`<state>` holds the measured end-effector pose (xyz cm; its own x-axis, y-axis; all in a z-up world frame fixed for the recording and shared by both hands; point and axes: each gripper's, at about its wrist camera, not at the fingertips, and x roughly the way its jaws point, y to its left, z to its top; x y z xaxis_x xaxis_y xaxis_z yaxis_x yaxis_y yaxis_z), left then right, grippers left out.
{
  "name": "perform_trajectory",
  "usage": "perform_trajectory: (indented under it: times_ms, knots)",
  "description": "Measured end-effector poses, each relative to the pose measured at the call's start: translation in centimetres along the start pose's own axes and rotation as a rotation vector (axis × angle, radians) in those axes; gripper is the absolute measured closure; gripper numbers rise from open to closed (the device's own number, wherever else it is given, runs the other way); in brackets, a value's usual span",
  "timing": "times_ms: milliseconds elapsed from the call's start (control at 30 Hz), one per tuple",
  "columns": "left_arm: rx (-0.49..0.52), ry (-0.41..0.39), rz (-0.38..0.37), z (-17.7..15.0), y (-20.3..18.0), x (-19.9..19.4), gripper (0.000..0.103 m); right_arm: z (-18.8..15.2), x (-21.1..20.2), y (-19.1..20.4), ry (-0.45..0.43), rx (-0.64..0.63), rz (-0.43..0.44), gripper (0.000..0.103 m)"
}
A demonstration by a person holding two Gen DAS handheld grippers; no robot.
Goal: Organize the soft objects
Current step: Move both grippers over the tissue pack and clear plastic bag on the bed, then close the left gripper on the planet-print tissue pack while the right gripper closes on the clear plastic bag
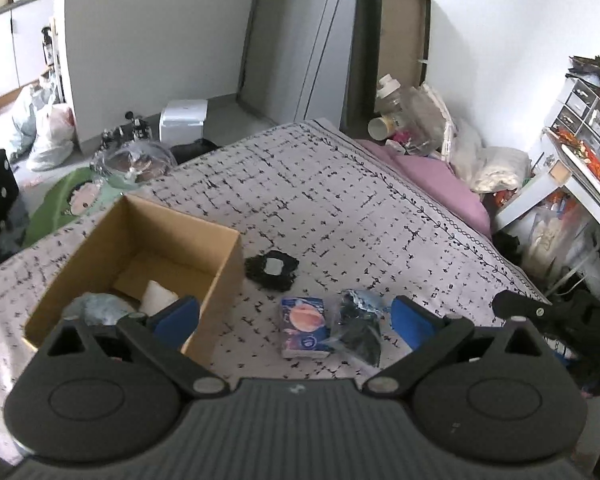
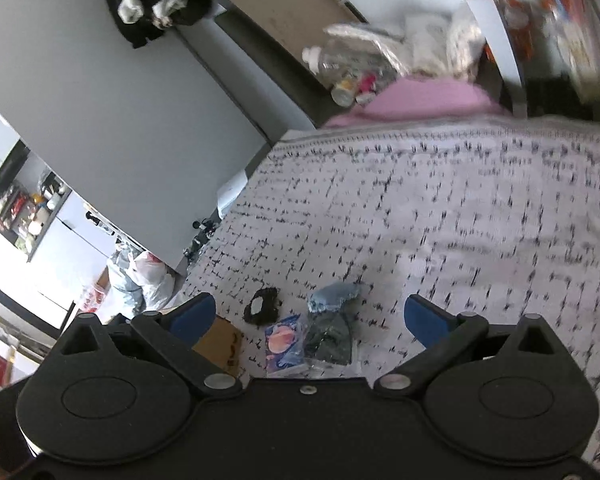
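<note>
An open cardboard box [image 1: 220, 276] stands on the patterned bedspread [image 1: 340, 200] at the left, with a pale blue soft item [image 1: 96, 308] and a white one [image 1: 158, 296] inside. Beside it lie a black scrunchie-like piece [image 1: 272, 270], a blue tissue pack [image 1: 303, 326] and a dark bagged cloth [image 1: 360, 328]. My left gripper [image 1: 296, 320] is open above the tissue pack. My right gripper [image 2: 310, 318] is open, higher up, over the same pack [image 2: 284, 344], bagged cloth [image 2: 332, 336], black piece [image 2: 262, 306] and box corner [image 2: 220, 344].
A pink pillow [image 1: 436, 180] and bottles, cups and bags [image 1: 412, 120] crowd the bed's far right corner. Shelves and a cluttered desk [image 1: 572, 152] stand to the right. On the floor at left are bags [image 1: 48, 128] and a white appliance [image 1: 182, 118].
</note>
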<state>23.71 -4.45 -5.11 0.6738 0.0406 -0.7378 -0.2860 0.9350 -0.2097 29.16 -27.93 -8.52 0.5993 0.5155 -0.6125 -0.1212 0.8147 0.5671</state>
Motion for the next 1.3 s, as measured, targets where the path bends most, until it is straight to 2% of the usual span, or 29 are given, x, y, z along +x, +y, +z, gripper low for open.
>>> perform_trajectory:
  times_ms: [200, 300, 433, 667, 833, 1000, 1300]
  knots:
    - [-0.028, 0.0, -0.038, -0.3, -0.1, 2.1, 0.004, -0.3, 2.4, -0.7, 0.046, 0.051, -0.017, 0.012]
    - [-0.048, 0.015, -0.052, -0.5, 0.3, 3.5, 0.013, -0.6, 4.1, -0.8, 0.084, 0.06, -0.038, 0.017]
    - [-0.067, 0.067, -0.071, -0.9, 0.8, 5.7, 0.028, -0.6, 4.9, -0.7, 0.092, 0.046, -0.043, 0.017]
    - [-0.077, 0.105, -0.047, -1.5, 1.1, 8.2, 0.03, -0.4, 7.0, -1.1, 0.115, 0.073, -0.048, 0.02]
    - [-0.075, 0.121, -0.043, -1.7, 1.3, 9.5, 0.043, -0.5, 8.7, -1.0, 0.124, 0.072, -0.056, 0.02]
    - [-0.087, 0.128, -0.028, -1.7, 1.7, 10.4, 0.046, -0.9, 10.1, -1.1, 0.14, 0.075, -0.05, 0.033]
    - [-0.08, 0.16, -0.032, -1.4, 1.8, 12.1, 0.049, -1.6, 12.9, -1.6, 0.191, 0.123, -0.049, 0.038]
